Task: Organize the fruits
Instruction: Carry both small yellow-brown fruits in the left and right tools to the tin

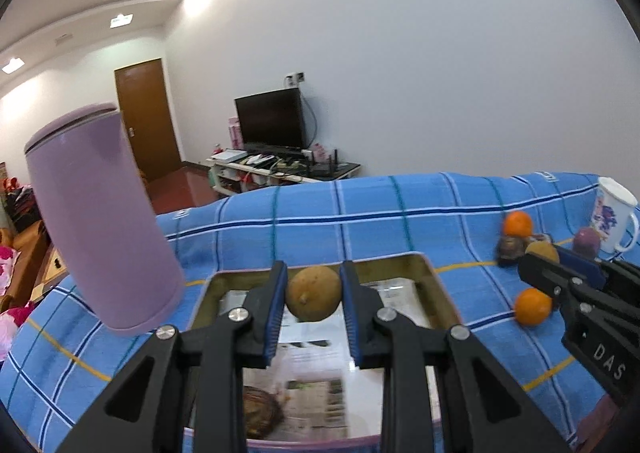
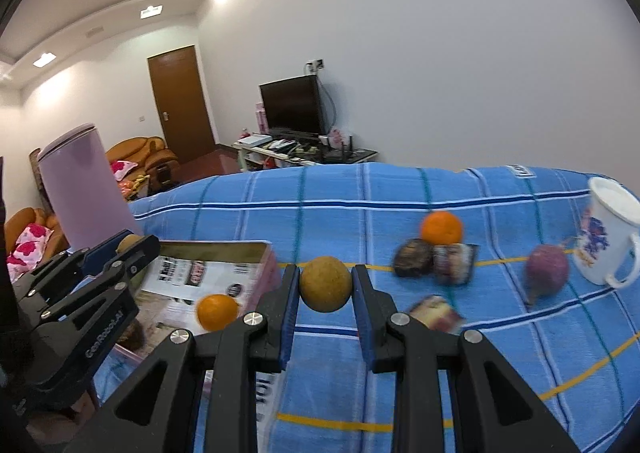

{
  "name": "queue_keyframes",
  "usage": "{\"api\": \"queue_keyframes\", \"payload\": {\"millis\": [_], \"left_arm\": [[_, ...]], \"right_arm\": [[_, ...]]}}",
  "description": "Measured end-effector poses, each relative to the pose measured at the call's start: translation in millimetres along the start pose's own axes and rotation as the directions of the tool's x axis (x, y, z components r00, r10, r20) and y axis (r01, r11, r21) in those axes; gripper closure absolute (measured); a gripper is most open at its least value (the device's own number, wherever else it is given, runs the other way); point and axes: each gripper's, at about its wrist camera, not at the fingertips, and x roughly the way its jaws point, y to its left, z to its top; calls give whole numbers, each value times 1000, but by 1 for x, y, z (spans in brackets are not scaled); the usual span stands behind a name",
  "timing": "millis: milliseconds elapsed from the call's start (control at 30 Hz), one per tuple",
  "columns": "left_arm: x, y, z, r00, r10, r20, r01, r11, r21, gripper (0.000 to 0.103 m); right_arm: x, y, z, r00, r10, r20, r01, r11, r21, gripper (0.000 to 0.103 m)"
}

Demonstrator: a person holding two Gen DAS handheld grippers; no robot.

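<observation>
Both grippers, left gripper point(image 1: 314, 295) and right gripper point(image 2: 326, 285), each pinch a brown fruit (firm grip); lower gently inside the tray point(image 1: 430, 273), away from its rim

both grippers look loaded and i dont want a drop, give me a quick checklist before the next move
1. Left gripper shut on a round yellow-brown fruit: ok.
2. Right gripper shut on a second round yellow-brown fruit: ok.
3. Left fruit over the paper-lined rectangular tray: ok.
4. Right fruit over the tray: not ok, over the blue checked cloth.
5. Tray has free space: ok.
6. Loose orange clear of the right gripper's path: cannot tell.
</observation>
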Motion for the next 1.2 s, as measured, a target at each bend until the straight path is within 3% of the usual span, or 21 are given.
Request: {"api": "queue_keyframes", "payload": {"millis": [500,1200], "left_arm": [[23,39,-9,988,134,-77,-136,991,-20,75],[45,44,-19,971,154,-181,-155,988,5,75]], "right_arm": [[43,70,10,996,85,-18,-86,996,-36,74],[77,84,-2,985,126,-119,-135,988,-71,74]]}}
